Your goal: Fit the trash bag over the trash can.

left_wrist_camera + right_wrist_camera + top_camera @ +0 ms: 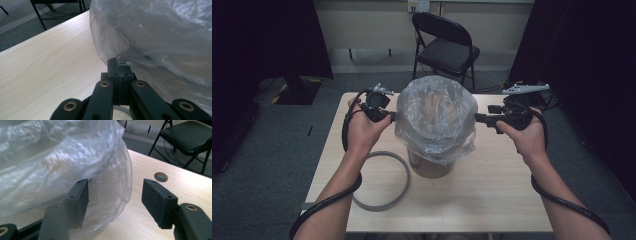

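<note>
A clear plastic bag (435, 117) is draped over a tan round bin (430, 167) in the middle of the table. My left gripper (392, 116) is at the bag's left side. In the left gripper view its jaws are together (119, 62) with a fold of the bag's film (155, 32) pinched at their tips. My right gripper (477, 118) is at the bag's right side. In the right gripper view it stands open (115, 195). The bag (50, 162) bulges behind and partly between the pads (82, 197), which do not press on it.
A grey ring (406, 177) lies flat on the light wooden table (492, 200), left of the bin by my left forearm. A black folding chair (447, 47) stands beyond the table's far edge. A cable hole (161, 177) sits in the tabletop.
</note>
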`<state>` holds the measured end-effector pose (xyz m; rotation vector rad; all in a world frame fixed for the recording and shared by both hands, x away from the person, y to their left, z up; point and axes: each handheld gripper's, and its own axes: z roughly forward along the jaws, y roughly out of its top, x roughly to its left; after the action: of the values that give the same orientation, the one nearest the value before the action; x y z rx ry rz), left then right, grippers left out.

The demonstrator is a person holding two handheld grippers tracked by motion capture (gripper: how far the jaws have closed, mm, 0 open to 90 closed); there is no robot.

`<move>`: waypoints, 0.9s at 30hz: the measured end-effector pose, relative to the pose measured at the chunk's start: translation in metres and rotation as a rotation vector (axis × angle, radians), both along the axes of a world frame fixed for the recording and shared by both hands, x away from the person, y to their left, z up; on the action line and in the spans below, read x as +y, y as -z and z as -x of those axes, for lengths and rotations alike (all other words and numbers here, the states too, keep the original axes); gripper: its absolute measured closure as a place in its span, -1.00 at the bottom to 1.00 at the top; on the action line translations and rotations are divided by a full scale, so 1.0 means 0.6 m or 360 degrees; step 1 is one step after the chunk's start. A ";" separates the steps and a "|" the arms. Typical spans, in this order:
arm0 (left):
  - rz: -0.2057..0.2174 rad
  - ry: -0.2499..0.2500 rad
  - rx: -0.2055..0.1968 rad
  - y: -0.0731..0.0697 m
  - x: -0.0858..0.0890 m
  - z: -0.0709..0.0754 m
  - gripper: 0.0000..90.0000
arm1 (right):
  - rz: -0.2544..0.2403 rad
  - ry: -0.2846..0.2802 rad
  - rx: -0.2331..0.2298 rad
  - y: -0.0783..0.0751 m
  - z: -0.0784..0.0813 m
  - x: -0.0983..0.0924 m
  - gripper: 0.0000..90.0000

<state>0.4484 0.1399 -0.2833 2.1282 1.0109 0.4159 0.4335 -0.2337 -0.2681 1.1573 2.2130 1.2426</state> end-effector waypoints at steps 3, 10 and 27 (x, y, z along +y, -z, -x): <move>0.0004 -0.0004 -0.0008 -0.005 0.000 0.003 1.00 | -0.0020 -0.0014 -0.0002 -0.010 0.001 0.004 -0.20; -0.0026 0.0007 -0.0033 -0.015 -0.001 0.005 1.00 | -0.0068 -0.0028 -0.0020 -0.033 0.000 0.022 -0.31; -0.0048 0.0018 -0.0071 -0.018 0.000 -0.002 1.00 | -0.0019 -0.0042 0.0053 -0.034 -0.035 0.043 0.86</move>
<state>0.4499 0.1400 -0.2726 2.1409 0.9726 0.4733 0.4547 -0.2078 -0.2478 1.1655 2.2547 1.2577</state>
